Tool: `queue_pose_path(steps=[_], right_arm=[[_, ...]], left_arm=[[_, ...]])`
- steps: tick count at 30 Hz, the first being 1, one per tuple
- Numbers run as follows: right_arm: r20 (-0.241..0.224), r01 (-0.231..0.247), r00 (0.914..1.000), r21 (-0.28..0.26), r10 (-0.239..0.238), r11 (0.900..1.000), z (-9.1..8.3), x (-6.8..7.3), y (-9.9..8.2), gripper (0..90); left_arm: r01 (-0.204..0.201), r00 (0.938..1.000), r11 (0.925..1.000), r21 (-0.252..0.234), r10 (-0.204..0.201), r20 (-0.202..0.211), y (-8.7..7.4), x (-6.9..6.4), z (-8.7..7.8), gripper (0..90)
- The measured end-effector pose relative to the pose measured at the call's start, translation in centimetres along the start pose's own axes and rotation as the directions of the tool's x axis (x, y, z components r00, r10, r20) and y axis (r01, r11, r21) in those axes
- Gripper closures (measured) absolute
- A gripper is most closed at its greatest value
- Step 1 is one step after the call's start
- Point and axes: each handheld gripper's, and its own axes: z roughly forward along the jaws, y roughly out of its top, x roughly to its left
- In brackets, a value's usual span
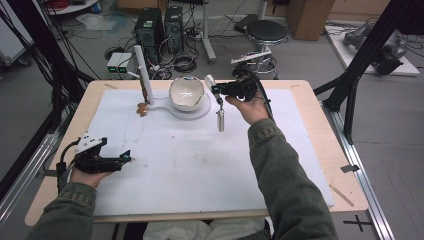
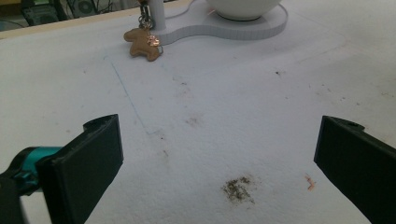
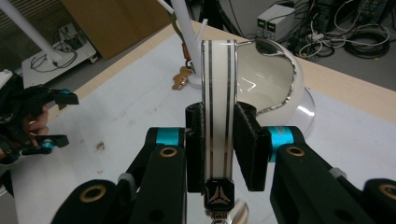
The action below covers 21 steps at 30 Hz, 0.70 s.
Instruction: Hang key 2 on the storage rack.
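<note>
Table: white mat on top.
Bowl: white, on a round stand at the far middle.
Right gripper: lifted just right of the bowl, jaws clamped on the white strap.
Left gripper: near left, low over the mat, jaws wide apart, nothing between.
White strap: upright between the right pads, a metal piece dangling below.
Brown charm: on the mat by the stand's post.

a light wooden table is carrying a white mat that is covering most of its top, while a white stand base with a bowl is sitting at the far middle and a small brown figure is lying just left of it.
</note>
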Motion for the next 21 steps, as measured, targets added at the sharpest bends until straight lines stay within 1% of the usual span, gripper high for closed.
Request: queue_pose_path(steps=[4, 8, 10, 11, 15, 16, 20, 21], right_arm=[[-0.014, 0.014, 0.9998, -0.003, -0.014, 0.9999, 0.7, 0.8, 1.1, 74.9], [-0.021, 0.030, 0.9993, 0.012, -0.030, 0.9995, 1.5, 1.6, 2.0, 74.9], [-0.037, 0.036, 0.9987, 0.006, -0.036, 0.9993, 2.0, 2.0, 2.6, 74.9], [-0.040, 0.035, 0.9986, 0.008, -0.035, 0.9994, 2.2, 2.2, 2.8, 74.9], [-0.053, 0.040, 0.9979, 0.029, -0.038, 0.9988, 3.2, 2.7, 3.5, 74.9], [-0.056, 0.052, 0.9972, 0.027, -0.051, 0.9983, 3.4, 2.8, 3.6, 74.9], [-0.077, 0.045, 0.9961, 0.029, -0.042, 0.9986, 4.2, 3.3, 4.3, 74.9], [-0.084, 0.049, 0.9954, 0.025, -0.047, 0.9985, 4.5, 3.3, 4.5, 74.9]], left_arm=[[0.001, 1.0000, 1.0000, -0.001, -0.001, 0.004, 0.0, 0.0, 0.0, 1.7], [-0.001, 0.9999, 1.0000, 0.002, 0.001, 0.011, 0.0, 0.0, 0.1, 1.7], [-0.003, 0.9999, 1.0000, 0.003, 0.003, 0.015, 0.0, 0.0, 0.1, 1.7], [0.000, 0.9999, 1.0000, 0.003, 0.000, 0.016, 0.0, 0.0, 0.1, 1.7], [-0.011, 0.9997, 0.9999, 0.007, 0.010, 0.024, -0.1, -0.2, 0.2, 1.7], [-0.013, 0.9996, 0.9999, 0.007, 0.012, 0.027, -0.1, -0.2, 0.3, 1.7], [-0.018, 0.9994, 0.9998, 0.008, 0.017, 0.030, -0.1, -0.2, 0.3, 1.7], [-0.016, 0.9994, 0.9999, 0.006, 0.016, 0.030, -0.1, -0.2, 0.3, 1.7]])
